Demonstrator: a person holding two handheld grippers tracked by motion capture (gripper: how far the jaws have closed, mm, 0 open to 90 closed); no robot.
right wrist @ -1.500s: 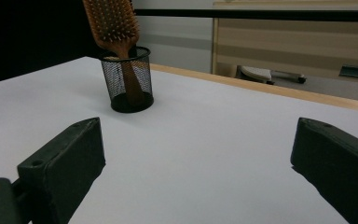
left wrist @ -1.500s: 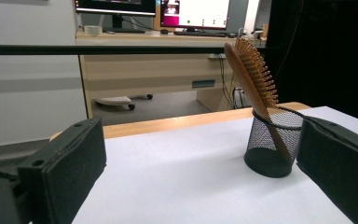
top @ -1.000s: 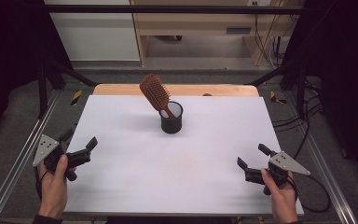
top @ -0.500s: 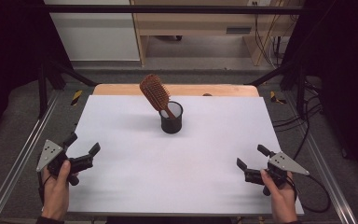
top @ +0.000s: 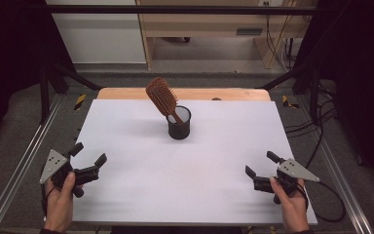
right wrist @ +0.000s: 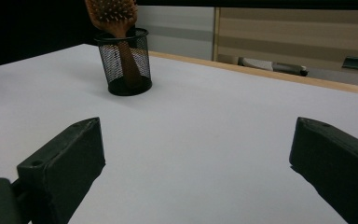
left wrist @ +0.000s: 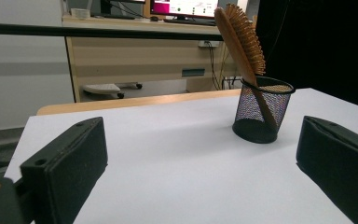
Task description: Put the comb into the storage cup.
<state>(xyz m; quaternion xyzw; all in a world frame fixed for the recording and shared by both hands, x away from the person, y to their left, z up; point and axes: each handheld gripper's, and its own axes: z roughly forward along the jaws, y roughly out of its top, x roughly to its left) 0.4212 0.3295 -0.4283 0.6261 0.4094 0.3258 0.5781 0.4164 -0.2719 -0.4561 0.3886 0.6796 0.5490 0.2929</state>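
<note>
Hairbrush (top: 161,97) stands handle-down in mesh cup (top: 179,124) at counter (top: 126,126) centre-back, long axis leaning left, well ahead of both grippers & roughly midway btwn them. Left gripper (top: 85,163) & right gripper (top: 260,169): fingers apart, empty. Vs 1 s ago, left has dropped back toward the near edge; right unchanged.

The left gripper (top: 87,161) sits at the near left, held in the person's left hand (top: 58,202), jaws spread wide. The right gripper (top: 262,165) sits at the near right in the right hand (top: 292,207), jaws likewise apart, both empty.
</note>
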